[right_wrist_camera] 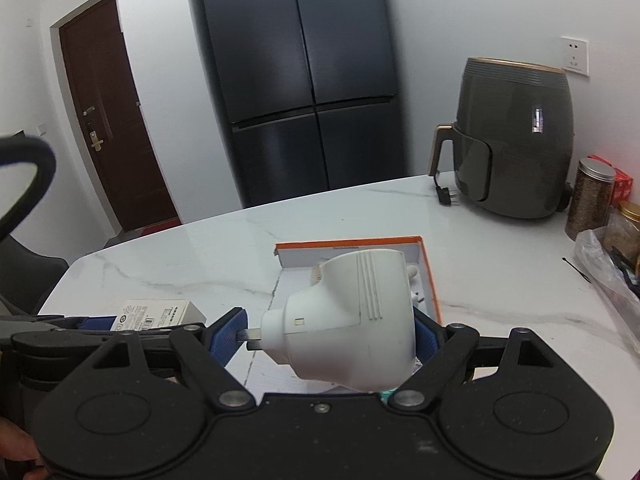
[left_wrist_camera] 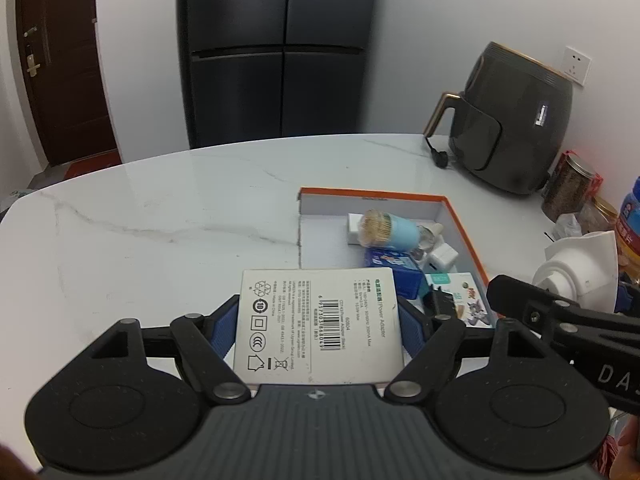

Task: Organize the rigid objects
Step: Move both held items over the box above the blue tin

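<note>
Left gripper (left_wrist_camera: 318,320): clamped on flat white printed adapter box (left_wrist_camera: 316,330), near orange-rimmed open cardboard box (left_wrist_camera: 376,193) | Right gripper (right_wrist_camera: 326,330): grasping white plastic plug adapter (right_wrist_camera: 352,320) above marble table (right_wrist_camera: 180,256)

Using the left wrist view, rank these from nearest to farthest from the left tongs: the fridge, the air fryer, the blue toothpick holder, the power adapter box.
1. Power adapter box: clamped in the left tongs.
2. Blue toothpick holder: just ahead, lying inside the orange-rimmed box.
3. Air fryer: far right corner of the table.
4. Fridge: beyond the table, against the wall.
</note>
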The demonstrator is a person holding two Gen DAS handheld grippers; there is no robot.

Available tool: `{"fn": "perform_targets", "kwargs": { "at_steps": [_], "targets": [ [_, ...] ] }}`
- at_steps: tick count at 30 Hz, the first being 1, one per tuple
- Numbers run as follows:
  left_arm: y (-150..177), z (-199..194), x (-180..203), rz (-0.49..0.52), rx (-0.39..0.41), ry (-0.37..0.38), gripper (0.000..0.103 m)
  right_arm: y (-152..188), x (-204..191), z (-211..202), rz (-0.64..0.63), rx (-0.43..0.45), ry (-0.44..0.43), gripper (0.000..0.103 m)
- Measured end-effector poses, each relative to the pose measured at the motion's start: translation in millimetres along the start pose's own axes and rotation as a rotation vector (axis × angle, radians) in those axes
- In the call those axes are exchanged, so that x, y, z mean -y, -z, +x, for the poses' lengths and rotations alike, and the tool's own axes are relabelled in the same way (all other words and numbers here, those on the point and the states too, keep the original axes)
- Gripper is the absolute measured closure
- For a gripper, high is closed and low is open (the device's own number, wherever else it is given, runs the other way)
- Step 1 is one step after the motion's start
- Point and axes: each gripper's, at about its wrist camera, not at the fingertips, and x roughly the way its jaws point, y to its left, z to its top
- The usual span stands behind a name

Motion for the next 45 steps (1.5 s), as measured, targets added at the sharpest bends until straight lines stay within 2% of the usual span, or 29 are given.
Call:
{"fn": "perform_targets", "kwargs": {
  "at_steps": [18,45],
  "targets": [
    [7.7,7.0,30.0,0.038,-0.024,0.056,0.024,0.8,33.3,-16.1,0.047,0.015,0.08,0.004],
    [10.6,19.8,50.0,0.065,-0.045,0.091,0.024,-14.3,42.8,5.2,0.04,0.014,0.083,0.004]
  ]
}}
